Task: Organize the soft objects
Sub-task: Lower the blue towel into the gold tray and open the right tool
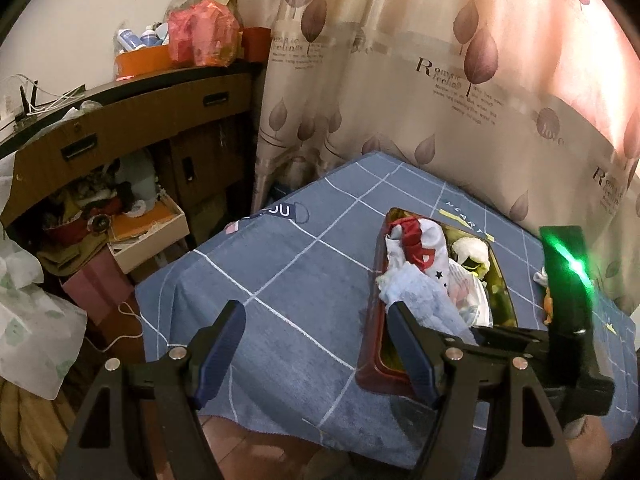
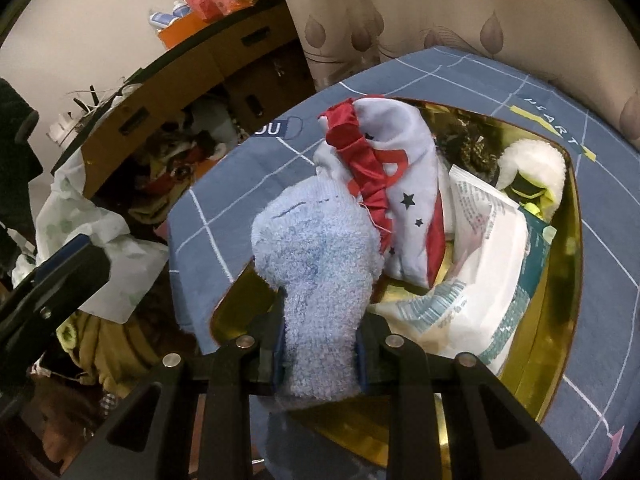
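A gold tray with a dark red rim (image 2: 560, 280) lies on the blue checked tablecloth (image 1: 280, 280). In it are a white cloth with red trim and stars (image 2: 400, 168), a white printed plastic packet (image 2: 492, 264) and a white fluffy item (image 2: 532, 168). My right gripper (image 2: 320, 360) is shut on a light blue fluffy cloth (image 2: 320, 272), which it holds over the tray's near end. That cloth (image 1: 424, 300) also shows in the left wrist view, by the tray's near rim (image 1: 372, 376). My left gripper (image 1: 316, 348) stands open above the tablecloth, left of the tray, with nothing between its fingers.
A brown desk with drawers (image 1: 140, 120) stands left of the table, with an orange box (image 1: 144, 60) and a red bag (image 1: 204, 36) on top and clutter underneath. A leaf-print curtain (image 1: 400, 80) hangs behind the table. A white plastic bag (image 1: 28, 312) sits at the left.
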Tool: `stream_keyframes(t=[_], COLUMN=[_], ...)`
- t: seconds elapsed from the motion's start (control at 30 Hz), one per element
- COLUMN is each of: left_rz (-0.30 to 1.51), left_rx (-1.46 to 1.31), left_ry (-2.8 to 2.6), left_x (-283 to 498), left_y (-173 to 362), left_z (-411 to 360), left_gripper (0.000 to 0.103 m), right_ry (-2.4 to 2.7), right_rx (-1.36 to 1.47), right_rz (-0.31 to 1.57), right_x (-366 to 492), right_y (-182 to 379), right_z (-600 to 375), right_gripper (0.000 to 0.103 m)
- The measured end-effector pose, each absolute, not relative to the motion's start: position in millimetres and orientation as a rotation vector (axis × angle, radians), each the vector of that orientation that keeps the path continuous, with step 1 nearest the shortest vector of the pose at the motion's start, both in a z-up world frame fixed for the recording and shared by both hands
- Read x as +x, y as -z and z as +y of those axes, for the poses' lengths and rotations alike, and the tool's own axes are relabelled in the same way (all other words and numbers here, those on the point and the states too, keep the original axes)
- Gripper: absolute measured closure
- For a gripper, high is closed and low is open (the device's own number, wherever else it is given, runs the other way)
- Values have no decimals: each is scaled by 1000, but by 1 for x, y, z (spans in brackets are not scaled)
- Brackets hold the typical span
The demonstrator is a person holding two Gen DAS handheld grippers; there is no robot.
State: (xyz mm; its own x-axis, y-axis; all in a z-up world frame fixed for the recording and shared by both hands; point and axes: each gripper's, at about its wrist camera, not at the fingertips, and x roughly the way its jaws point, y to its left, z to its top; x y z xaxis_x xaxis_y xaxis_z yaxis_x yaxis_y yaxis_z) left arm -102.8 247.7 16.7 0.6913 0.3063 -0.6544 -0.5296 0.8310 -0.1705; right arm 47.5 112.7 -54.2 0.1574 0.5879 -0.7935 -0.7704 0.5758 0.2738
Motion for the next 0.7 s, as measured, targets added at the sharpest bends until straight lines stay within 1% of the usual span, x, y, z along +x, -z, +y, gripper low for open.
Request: stream_keyframes(t=[0.13, 0.23, 0.3, 0.47, 0.5, 0.53, 0.67, 0.7], left_rz=[665, 674, 676, 682, 682, 683, 703, 708], left_rx=[-336, -311, -300, -296, -296, -294, -278, -272], left_ry=[-480, -481, -481, -479, -480, -481, -479, -480], left_x=[-101, -98, -97, -97, -97, -97, -94, -93], left_y=[-16, -15, -14, -13, -13, -12, -10, -9], left_z=[243, 240, 239, 241, 240, 240, 238, 237], left_gripper=[27, 27, 27, 27, 27, 27, 27, 27], right_ry=[-969, -968, -975, -981, -982, -981, -980, -978], right_rx=[-238, -264, -254, -220, -214, -207, -140, -110], right_rz=[1017, 995, 976, 944, 936, 927, 866, 847], right_x=[48, 43, 41, 37, 36, 34, 29, 29], right_y=[61, 62, 59, 49, 46, 43, 25, 20], right_z=[121, 122, 119, 108, 106, 103, 86, 78], right_gripper=[77, 72, 71, 62, 62, 60, 47, 45])
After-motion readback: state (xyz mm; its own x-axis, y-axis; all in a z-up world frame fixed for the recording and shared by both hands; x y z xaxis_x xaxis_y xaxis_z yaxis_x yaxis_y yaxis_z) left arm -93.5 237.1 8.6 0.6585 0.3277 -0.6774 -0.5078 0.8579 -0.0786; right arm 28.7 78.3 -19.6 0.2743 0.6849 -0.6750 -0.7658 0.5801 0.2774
